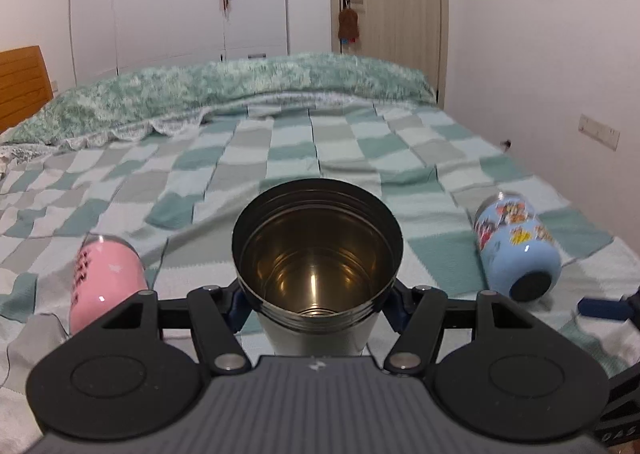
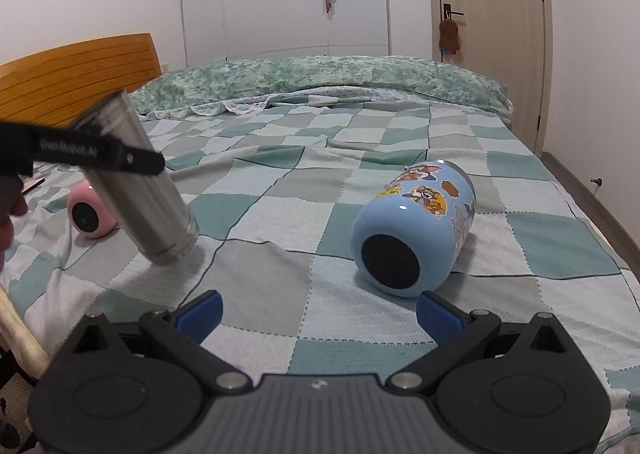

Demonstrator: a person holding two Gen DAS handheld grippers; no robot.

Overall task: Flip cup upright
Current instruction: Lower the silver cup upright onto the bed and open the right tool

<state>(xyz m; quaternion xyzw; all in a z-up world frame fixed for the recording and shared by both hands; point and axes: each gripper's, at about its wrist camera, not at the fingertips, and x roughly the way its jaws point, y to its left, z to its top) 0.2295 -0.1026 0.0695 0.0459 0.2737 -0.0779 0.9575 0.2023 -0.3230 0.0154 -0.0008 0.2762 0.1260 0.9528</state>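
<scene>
The left gripper (image 1: 318, 304) is clamping its fingers on a tall cylindrical stainless-steel cup (image 1: 318, 254) just below the threaded rim, and the cup is hanging tilted above the checked green-and-white bed blanket (image 2: 280, 286), its base low and close to the fabric, its open mouth facing back toward the wrist camera. The steel wall is looking rigid, smooth and probably slippery, light while empty, so a hold across the upper body near the rim seems sound, though the soft bedding may be letting a tall cup topple once it is set down. The right gripper (image 2: 318, 318) is hovering low over the bed with its blue-tipped fingers spread wide and grasping nothing, pointing at a light-blue cartoon-printed cup (image 2: 416, 230) lying on its side. A pink cup (image 2: 90, 216) is lying sideways beyond the steel one.
</scene>
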